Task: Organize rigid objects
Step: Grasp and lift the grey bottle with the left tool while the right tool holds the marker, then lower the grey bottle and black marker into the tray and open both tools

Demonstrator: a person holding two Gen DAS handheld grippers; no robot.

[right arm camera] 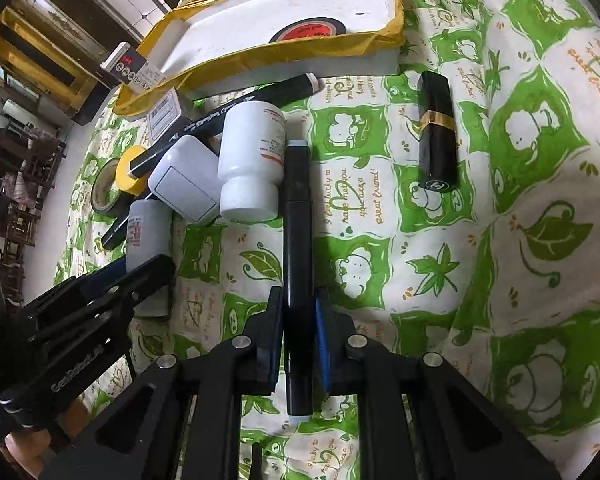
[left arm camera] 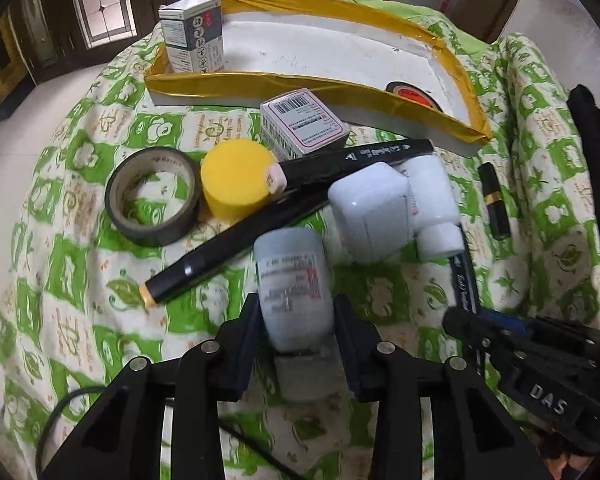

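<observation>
Between the left gripper's (left arm camera: 296,316) pads: a small white labelled bottle (left arm camera: 294,288), lying on its side, clamped at its lower body. Between the right gripper's (right arm camera: 298,320) pads: a black marker (right arm camera: 298,240), lengthwise along the fingers, closed on at mid-barrel, pale tip toward the camera. Underneath both, a green-and-white printed cloth (right arm camera: 500,240).

Just beyond the bottle, a crowded heap: white charger block (left arm camera: 370,212) touching a white pill bottle (left arm camera: 432,200) on its side; two more black markers crossing, one (left arm camera: 236,240) running down-left, the other (left arm camera: 348,160) resting across a yellow cylinder (left arm camera: 236,184). Beside the cylinder, to the left, a dark tape roll (left arm camera: 152,196), flat. Behind the cylinder, a barcode-labelled carton (left arm camera: 304,124).

Well apart to the right, a black lipstick (right arm camera: 436,132) with gold band, alone on the cloth.

Farthest out, a white tray with yellow-taped rim (left arm camera: 300,80), holding an upright medicine box (left arm camera: 192,32) at its left end and a black tape roll with red core (right arm camera: 308,32) at its right end.
</observation>
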